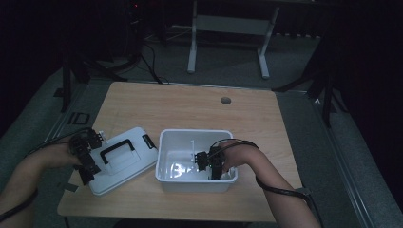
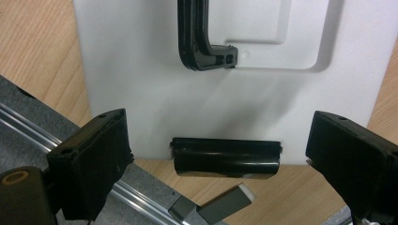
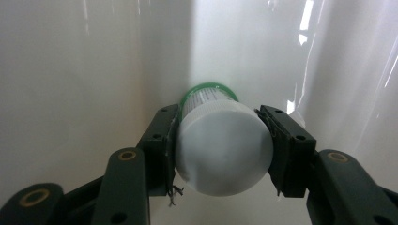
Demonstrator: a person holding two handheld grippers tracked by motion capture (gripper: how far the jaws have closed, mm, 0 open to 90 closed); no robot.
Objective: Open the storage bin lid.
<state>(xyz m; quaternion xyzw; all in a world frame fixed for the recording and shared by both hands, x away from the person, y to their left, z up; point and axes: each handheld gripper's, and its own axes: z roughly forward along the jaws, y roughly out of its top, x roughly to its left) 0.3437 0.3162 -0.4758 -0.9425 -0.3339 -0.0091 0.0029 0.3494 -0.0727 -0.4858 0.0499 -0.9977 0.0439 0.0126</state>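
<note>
A white plastic box (image 1: 164,156) sits open at the table's front middle. Its white lid (image 1: 124,164) with a black handle (image 1: 117,148) lies flat to the left. My right gripper (image 1: 210,164) is down inside the box, shut on a white bottle (image 3: 223,152) with a green band, seen end-on against the box wall. My left gripper (image 1: 87,159) hovers open at the lid's left edge. In the left gripper view its jaws stand wide apart on either side of the lid's black latch (image 2: 225,157), not touching it, with the black handle (image 2: 199,42) beyond.
The wooden table (image 1: 190,109) has a round cable hole (image 1: 225,100) at the back. A clear plastic bag (image 1: 183,168) lies in the box bottom. A white desk frame (image 1: 228,28) stands on the floor behind. The room is dim.
</note>
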